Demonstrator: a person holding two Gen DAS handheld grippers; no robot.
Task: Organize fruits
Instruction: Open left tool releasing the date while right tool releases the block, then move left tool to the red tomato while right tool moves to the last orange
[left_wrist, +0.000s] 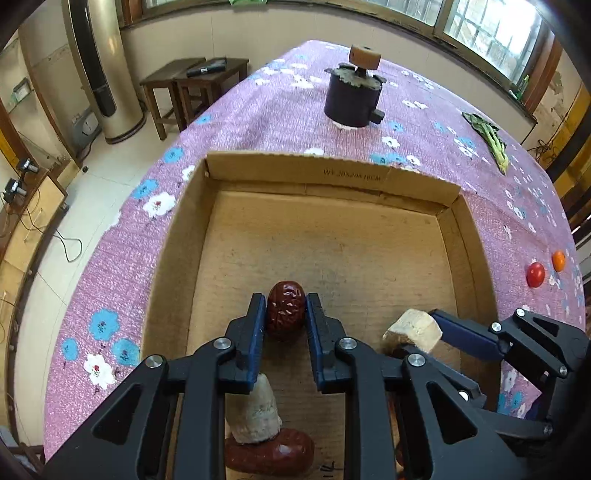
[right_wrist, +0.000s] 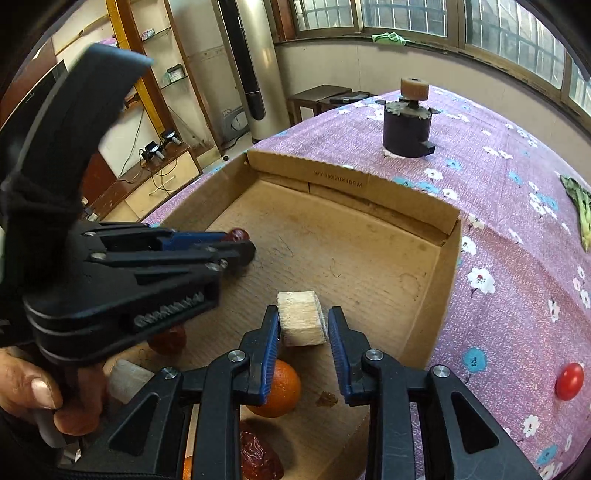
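A shallow cardboard box (left_wrist: 295, 170) lies on the purple flowered cloth. My left gripper (left_wrist: 286, 298) is over the box floor, shut on a wrinkled dark red date (left_wrist: 286, 317). To its right, my right gripper (right_wrist: 303, 311) has a pale cut block (right_wrist: 301, 321) between its blue pads, low inside the box. The right wrist view also shows the left gripper (right_wrist: 242, 243) from the side with the date (right_wrist: 239, 234) at its tip. An orange fruit (right_wrist: 279, 387), more red dates (right_wrist: 258, 458) and another pale chunk (left_wrist: 255, 410) lie in the box's near part.
On the cloth right of the box sit a red tomato (left_wrist: 535, 275) and a small orange one (left_wrist: 558, 260). A green leafy vegetable (left_wrist: 487, 138) lies farther back. A dark pot (left_wrist: 352, 98) with a lid stands beyond the box. A hand (right_wrist: 44, 398) holds the left tool.
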